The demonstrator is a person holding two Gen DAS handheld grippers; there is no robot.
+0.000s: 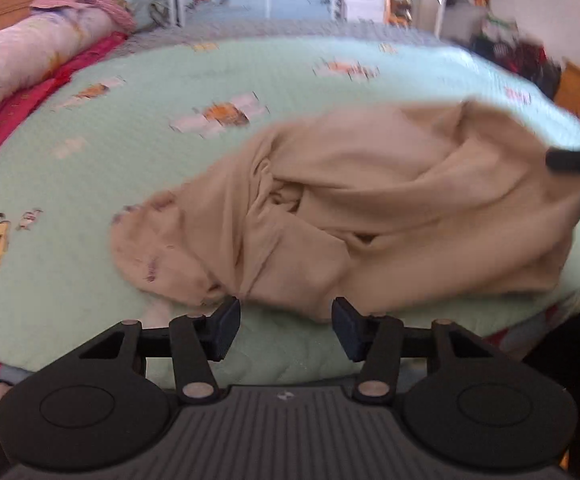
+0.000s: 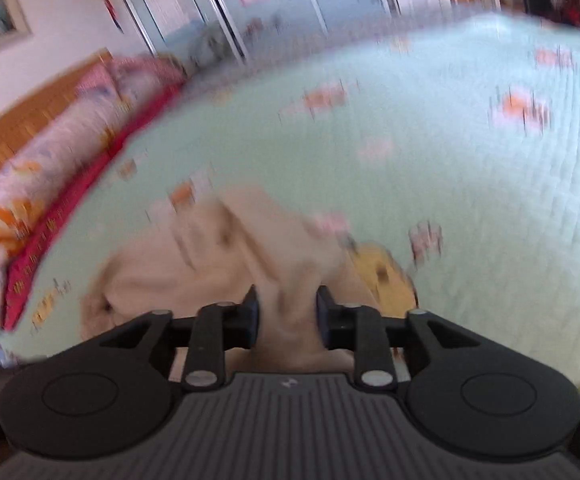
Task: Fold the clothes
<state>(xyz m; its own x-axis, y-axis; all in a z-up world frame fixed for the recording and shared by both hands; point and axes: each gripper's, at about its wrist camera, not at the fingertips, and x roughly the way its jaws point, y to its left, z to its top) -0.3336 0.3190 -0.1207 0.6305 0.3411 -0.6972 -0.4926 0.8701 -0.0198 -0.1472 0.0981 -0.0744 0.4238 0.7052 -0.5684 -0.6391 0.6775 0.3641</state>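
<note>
Garment [image 1: 370, 208]: beige, crumpled on bed quilt [image 1: 129, 140]. My right gripper [image 2: 287, 312] pinches a bunched fold, lifting one side; my left gripper [image 1: 285, 320] gapes empty at near hem. Risk: fold slipping from pinch, tangling worse.

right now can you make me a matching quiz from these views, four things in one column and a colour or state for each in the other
Things:
1. left gripper
2. right gripper
3. quilt
4. garment

States or colours:
a. beige, crumpled
b. open, holding nothing
c. mint green with patches
d. fingers shut on cloth

Pairs: 1-b, 2-d, 3-c, 4-a
</note>
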